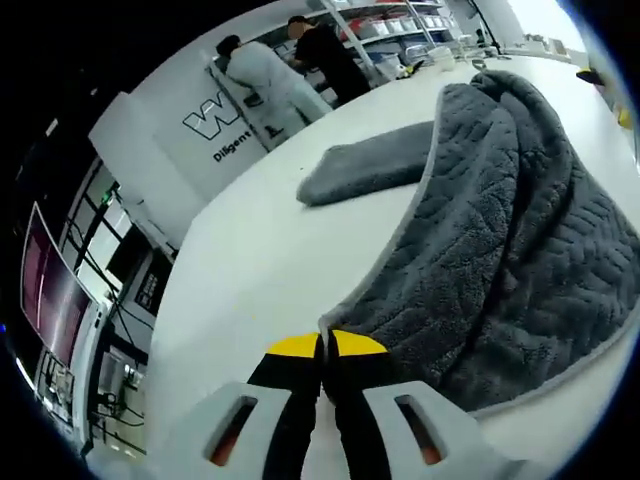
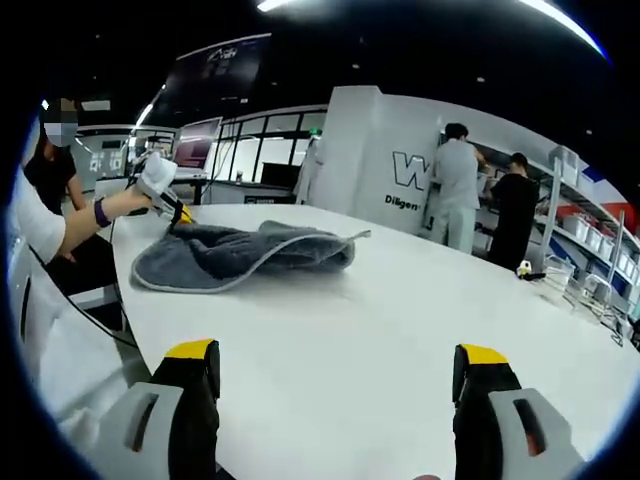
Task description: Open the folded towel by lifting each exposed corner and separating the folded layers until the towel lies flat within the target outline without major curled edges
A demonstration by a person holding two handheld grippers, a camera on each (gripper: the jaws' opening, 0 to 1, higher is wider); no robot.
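A grey towel (image 1: 500, 230) lies bunched and folded over on the white table (image 1: 250, 270), one flap stretched toward the far side. My left gripper (image 1: 325, 345) has its yellow-tipped jaws pressed together on the towel's near light-edged corner. In the right gripper view the same towel (image 2: 240, 255) is a low heap at the table's left. A person's hand holds the left gripper (image 2: 180, 212) at the towel's left end. My right gripper (image 2: 337, 360) stands open, jaws wide apart over the bare table (image 2: 380, 320), well away from the towel.
Two people (image 2: 485, 205) stand at shelves behind the table by a white wall with dark lettering (image 2: 405, 175). Bins and small items (image 2: 560, 275) sit along the table's far right. A seated person (image 2: 45, 225) is at the left edge.
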